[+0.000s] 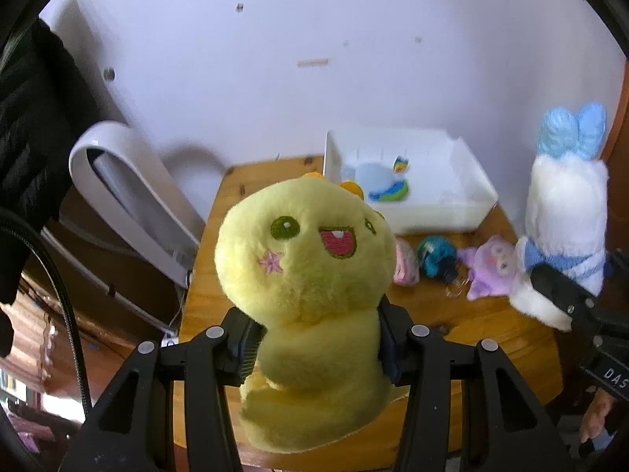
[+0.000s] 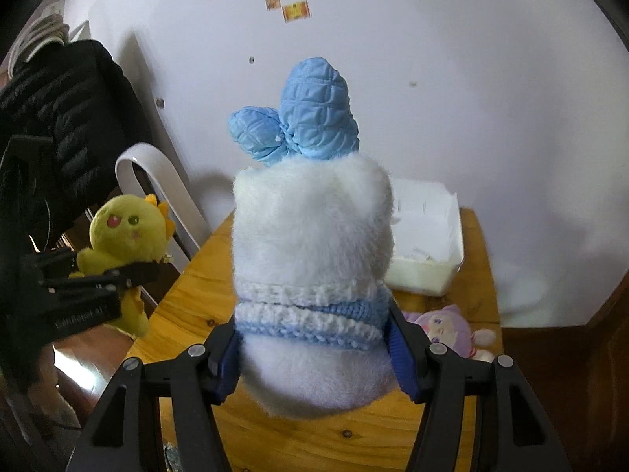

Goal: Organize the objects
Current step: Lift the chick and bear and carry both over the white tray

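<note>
While gripper-held, yellow plush [image 1: 306, 259] looks fuzzy — star-cheeked, mouth open.

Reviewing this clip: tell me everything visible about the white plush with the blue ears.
The white plush is a fluffy, roughly cylindrical toy with two quilted light-blue ears on top and a knitted blue-and-white scarf round its neck. It stands upright, clamped at its lower body between the pads of the right gripper, lifted clear of the wooden table. The right wrist view shows its back; its face is not visible. Nothing else touches it. The left wrist view shows it right of the white bin.
</note>
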A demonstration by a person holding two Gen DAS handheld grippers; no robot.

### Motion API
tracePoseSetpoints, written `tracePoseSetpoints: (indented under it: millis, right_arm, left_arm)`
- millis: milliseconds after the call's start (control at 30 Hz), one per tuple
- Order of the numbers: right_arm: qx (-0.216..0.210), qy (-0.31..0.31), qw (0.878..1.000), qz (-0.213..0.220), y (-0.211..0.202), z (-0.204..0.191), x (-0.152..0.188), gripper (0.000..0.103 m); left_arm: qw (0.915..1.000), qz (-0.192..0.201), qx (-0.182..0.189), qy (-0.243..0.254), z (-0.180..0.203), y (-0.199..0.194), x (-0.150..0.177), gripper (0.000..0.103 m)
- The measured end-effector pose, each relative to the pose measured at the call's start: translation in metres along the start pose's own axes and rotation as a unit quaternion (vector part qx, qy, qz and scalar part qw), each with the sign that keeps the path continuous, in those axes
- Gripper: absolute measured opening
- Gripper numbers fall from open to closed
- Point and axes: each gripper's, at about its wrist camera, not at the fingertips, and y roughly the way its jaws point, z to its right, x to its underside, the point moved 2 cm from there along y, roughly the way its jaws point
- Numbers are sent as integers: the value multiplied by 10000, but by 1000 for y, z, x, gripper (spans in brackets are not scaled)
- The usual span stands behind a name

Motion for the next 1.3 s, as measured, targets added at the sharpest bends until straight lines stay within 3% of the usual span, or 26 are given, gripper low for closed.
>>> tracePoseSetpoints:
  millis: [233,467,667,1000,1300]
  right_arm:
    - [124,-19,9994,324,-24,12,-32,63]
    - [567,-160,9947,845,-49,28,-81,64]
    - [827,-150,9912,1018,-50,47,-129,64]
    - [1006,99,9932,575,14,82,-190,65]
    - [800,774,9937,-122,107,120,-203,65]
  left_arm:
    - [9970,594,-218,448,10,-31,-43,53]
    - [9886,905,-503,1093,32,-40,-82,53]
    - [9826,1129,-700,1297,45,-38,-125,53]
    - [9850,1223,-460,1127,63,-1,-200,53]
    - [9897,1086,-372,860,73,71,-244,54]
